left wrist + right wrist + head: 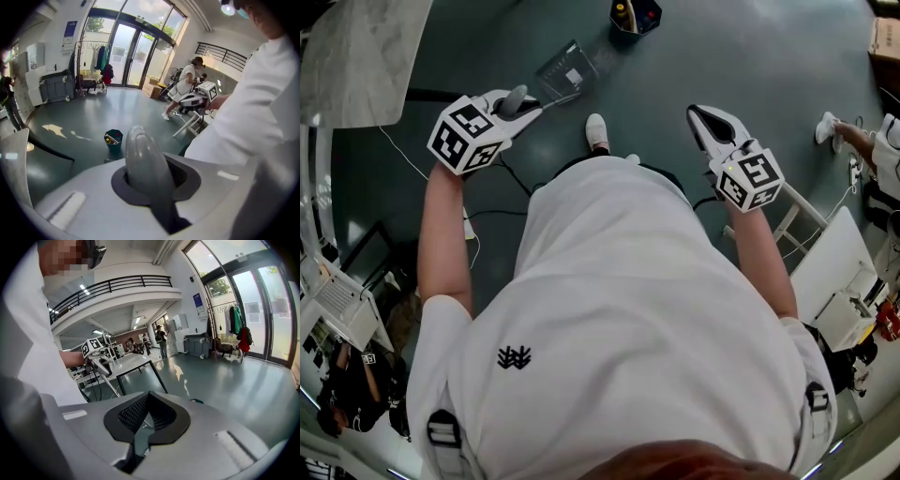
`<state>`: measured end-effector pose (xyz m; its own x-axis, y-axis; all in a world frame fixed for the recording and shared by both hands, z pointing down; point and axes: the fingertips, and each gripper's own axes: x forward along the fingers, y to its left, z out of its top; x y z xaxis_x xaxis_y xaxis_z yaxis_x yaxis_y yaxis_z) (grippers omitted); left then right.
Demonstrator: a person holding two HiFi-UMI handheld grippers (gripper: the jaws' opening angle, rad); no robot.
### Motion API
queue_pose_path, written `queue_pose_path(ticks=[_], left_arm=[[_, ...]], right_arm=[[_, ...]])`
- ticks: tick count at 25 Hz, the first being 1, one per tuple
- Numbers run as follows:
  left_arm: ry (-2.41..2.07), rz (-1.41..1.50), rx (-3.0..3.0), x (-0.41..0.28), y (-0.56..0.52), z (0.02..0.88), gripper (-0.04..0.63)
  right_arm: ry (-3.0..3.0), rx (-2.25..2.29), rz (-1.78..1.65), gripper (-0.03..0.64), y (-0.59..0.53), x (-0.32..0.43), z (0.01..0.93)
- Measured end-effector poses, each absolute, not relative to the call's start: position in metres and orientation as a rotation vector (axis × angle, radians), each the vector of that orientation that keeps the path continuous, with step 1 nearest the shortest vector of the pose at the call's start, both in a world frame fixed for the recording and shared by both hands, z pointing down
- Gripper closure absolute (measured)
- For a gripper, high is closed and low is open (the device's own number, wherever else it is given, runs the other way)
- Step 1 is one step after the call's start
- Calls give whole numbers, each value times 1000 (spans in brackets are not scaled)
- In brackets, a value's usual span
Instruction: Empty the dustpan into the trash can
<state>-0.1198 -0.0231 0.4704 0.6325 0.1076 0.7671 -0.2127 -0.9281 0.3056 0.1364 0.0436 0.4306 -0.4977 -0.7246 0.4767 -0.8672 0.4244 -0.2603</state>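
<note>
A clear dustpan (568,67) hangs low over the dark floor ahead of me, its thin handle running back to my left gripper (523,101). That gripper is shut on the handle's rounded grey end (140,161), which stands up between the jaws in the left gripper view. The dark blue trash can (635,15) stands on the floor just beyond the dustpan, with some rubbish inside, and it also shows past the handle (113,139). My right gripper (705,120) is held out on the right, shut, its black pads (133,414) holding nothing.
A marble-topped table (358,52) stands at the far left. At the right are a white folding table (830,267) and a seated person (874,145). Cables (502,173) trail over the floor by my shoe (596,131). Glass doors (126,54) lie beyond.
</note>
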Motion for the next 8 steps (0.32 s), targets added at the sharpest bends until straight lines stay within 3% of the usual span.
queue_pose_path(ticks=[8], left_arm=[[172,1367,2539,-126,-40,486,509]], right_arm=[[-2345,1332,695,615,7,122,448]])
